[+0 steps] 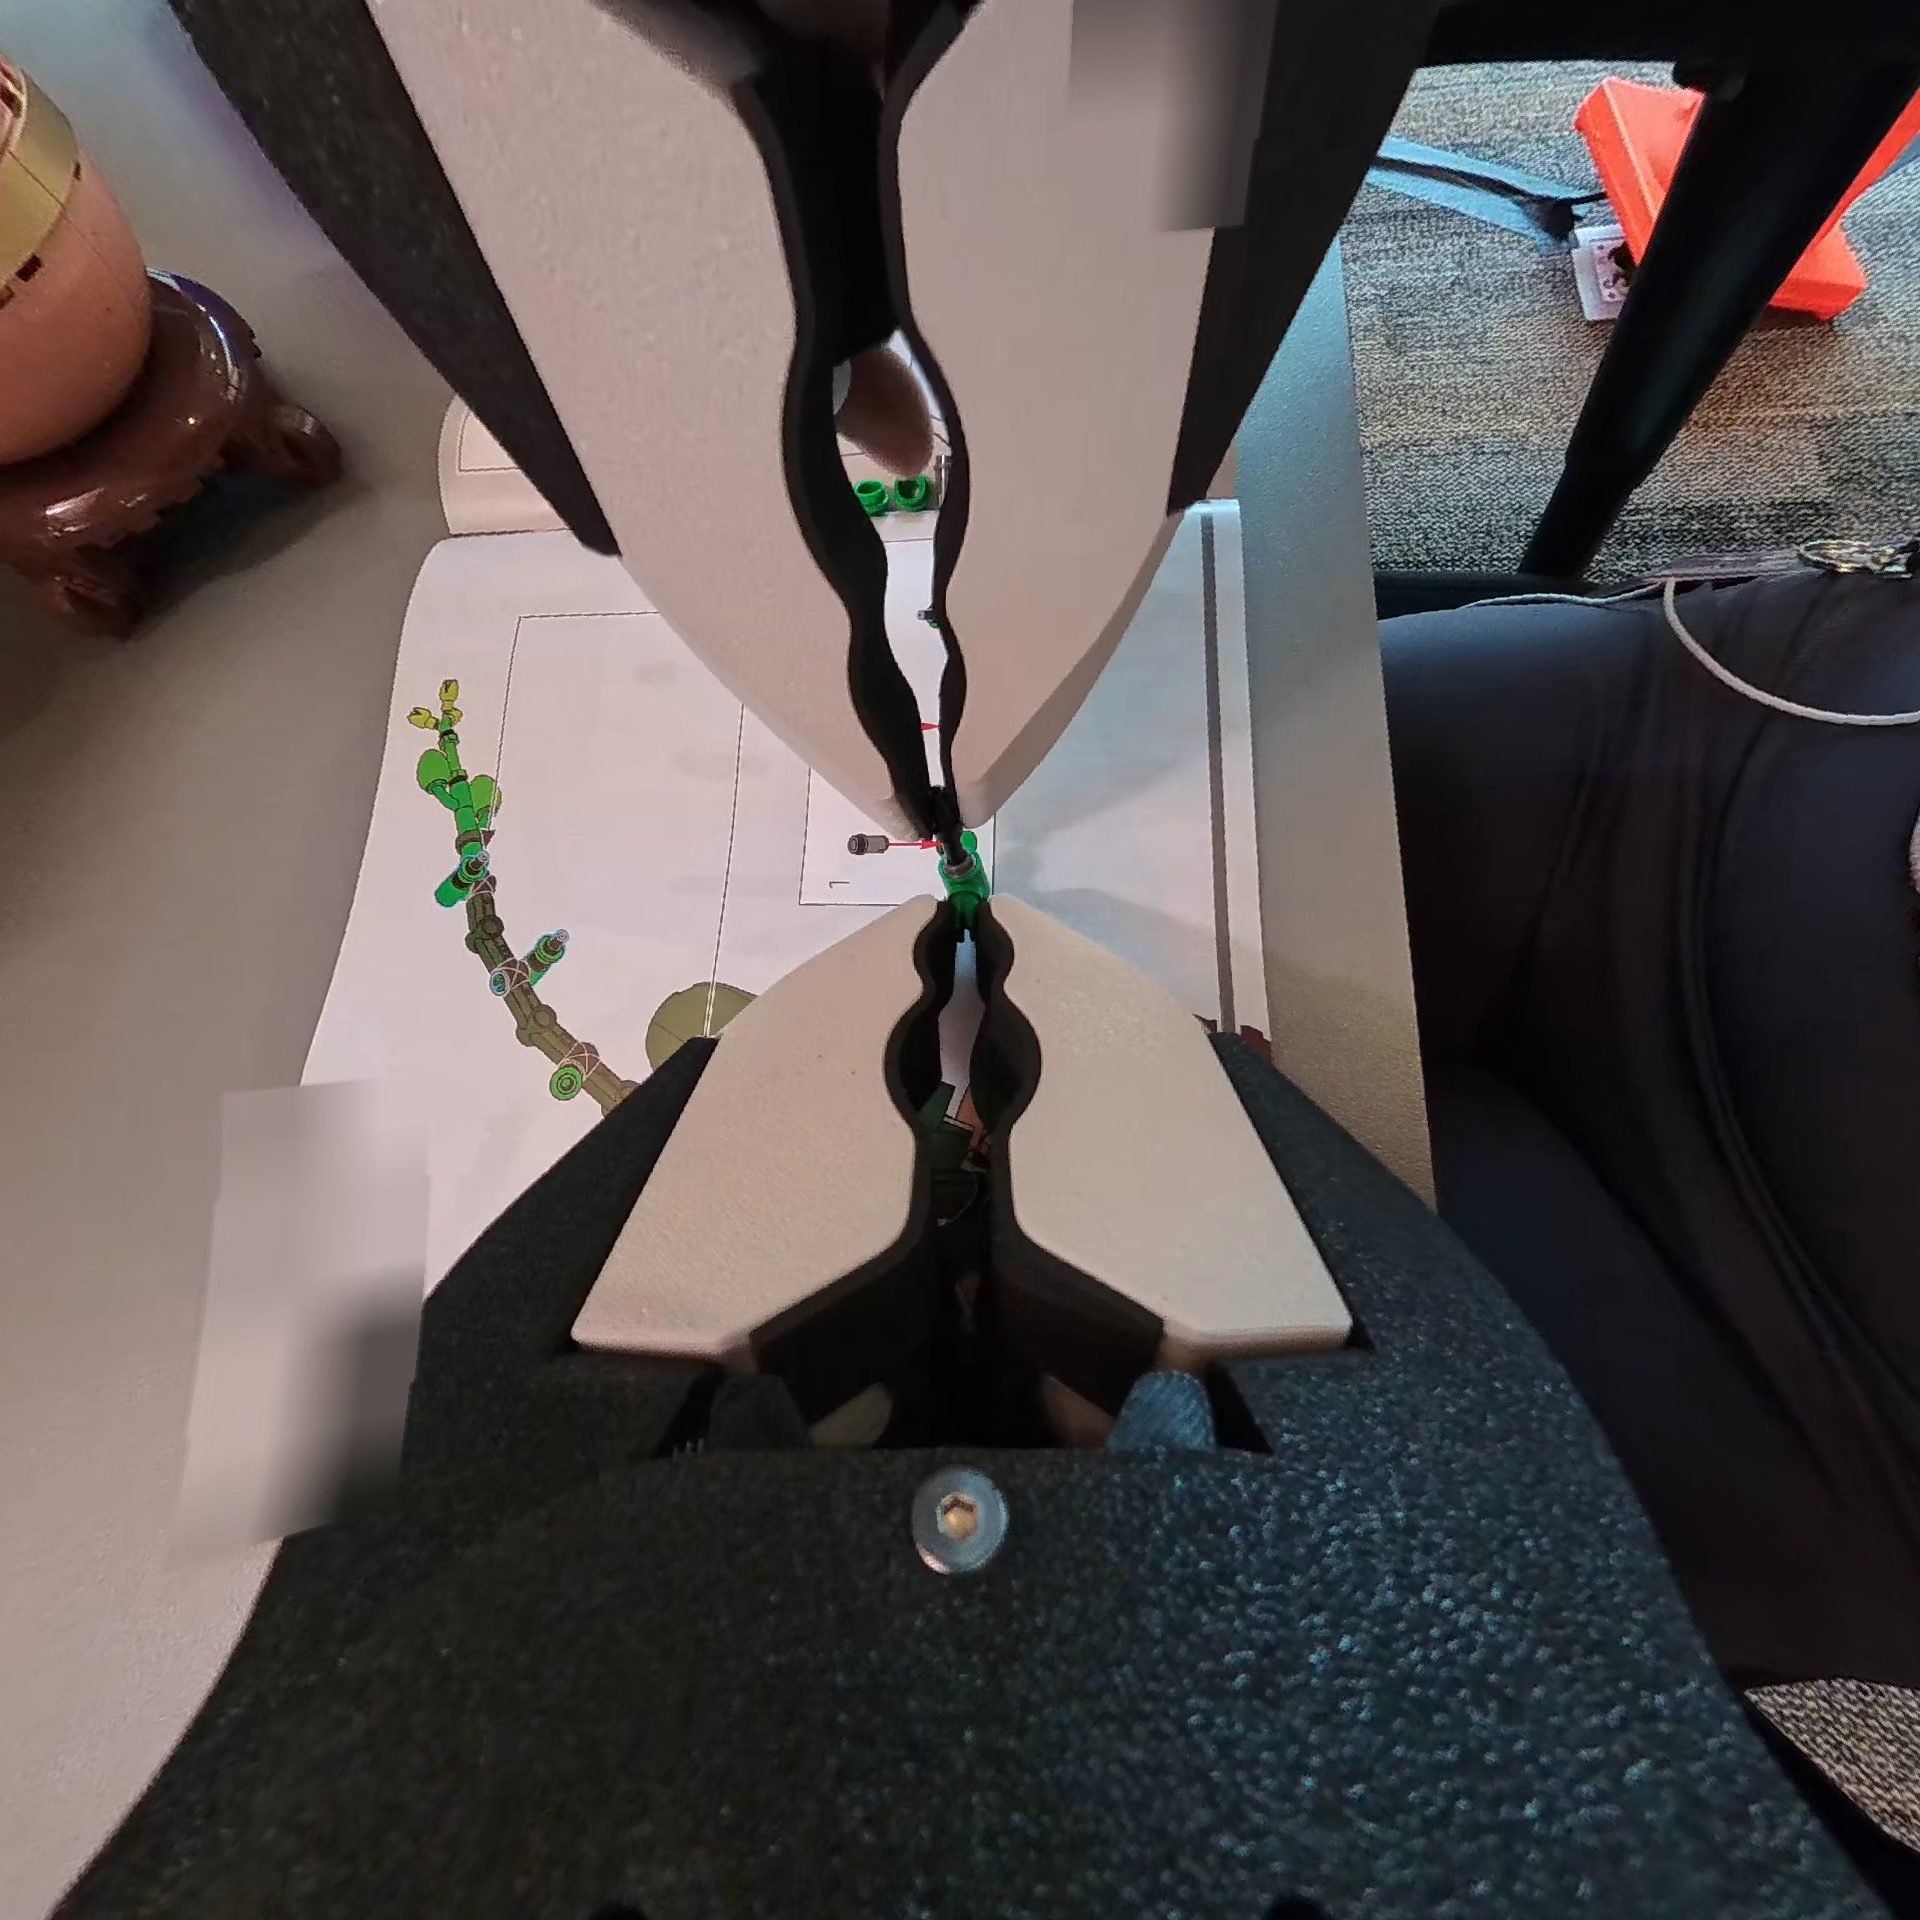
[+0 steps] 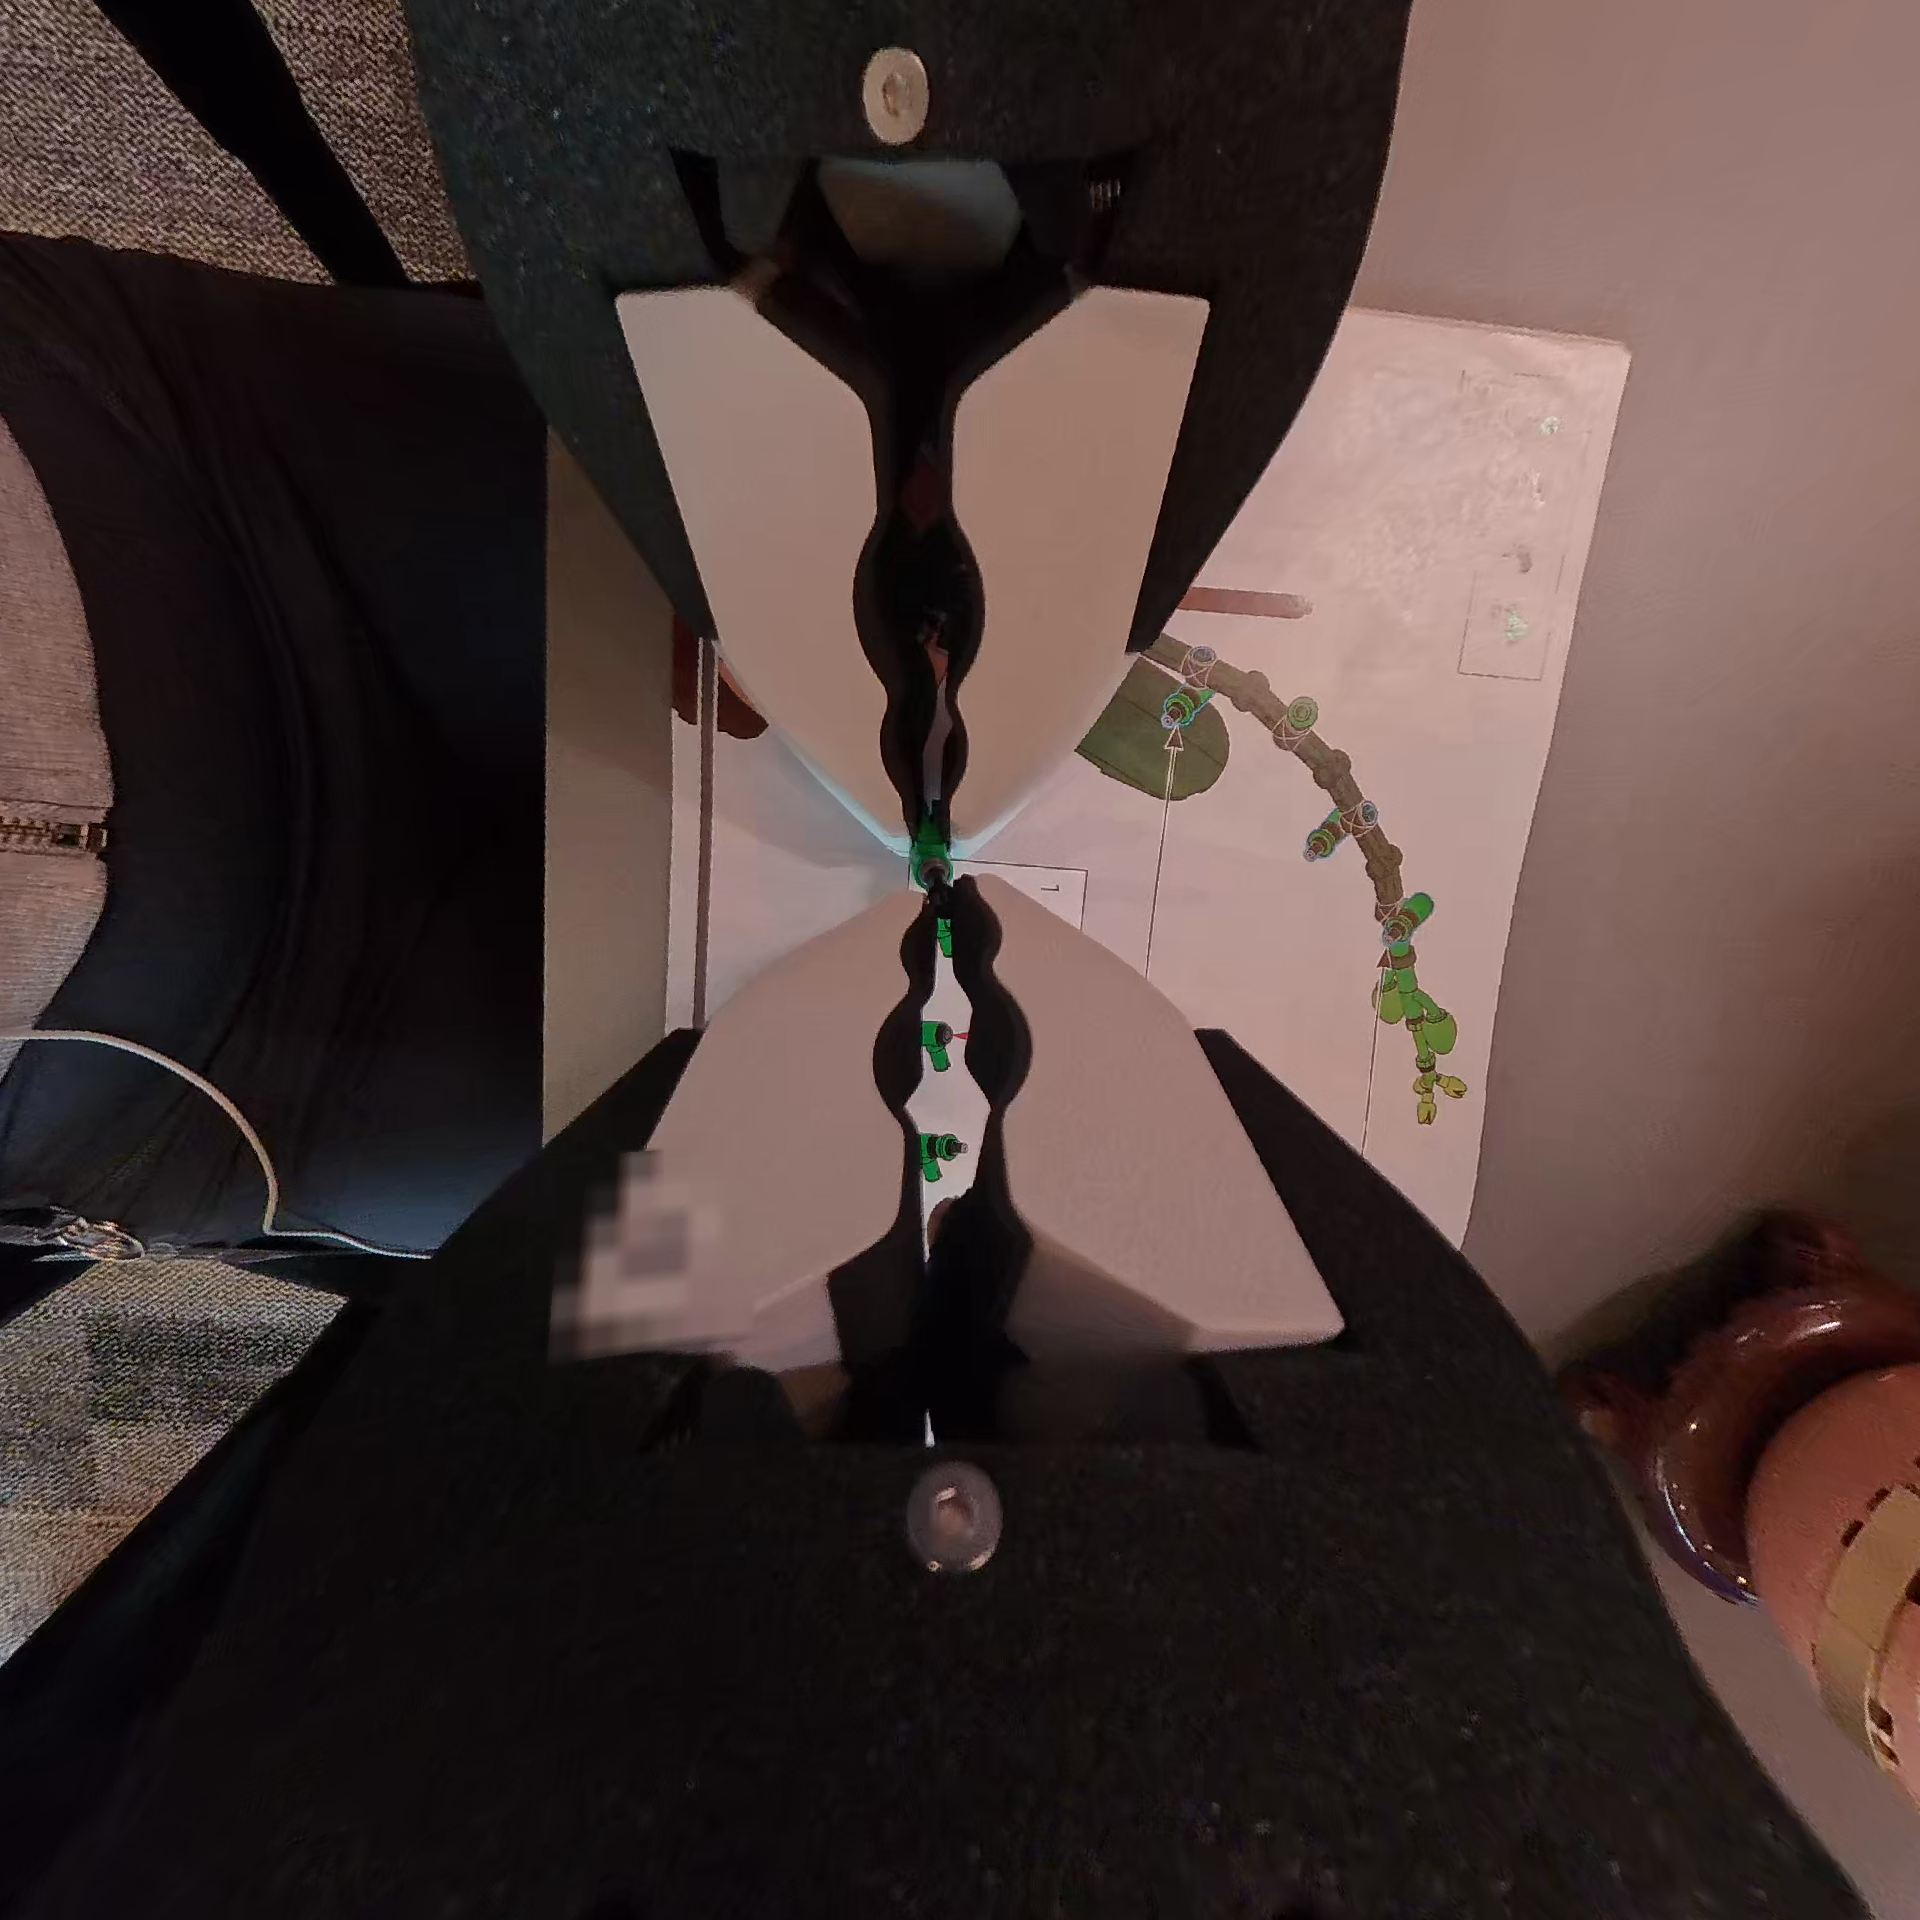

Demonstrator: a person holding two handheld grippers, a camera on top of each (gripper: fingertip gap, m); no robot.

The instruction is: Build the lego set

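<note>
Left gripper, fingers clamped on a small green piece; facing it tip to tip, right gripper, fingers together on a dark pin seated in that piece, above an instruction sheet on the tabletop; brown figurine nearby

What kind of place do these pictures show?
Probably a hobby or work desk indoors: a light table carries an open building-instruction booklet, a brown ornament stand sits beside it, and grey carpet lies below. Two hand-held grippers meet over the page on a small green piece.
</note>
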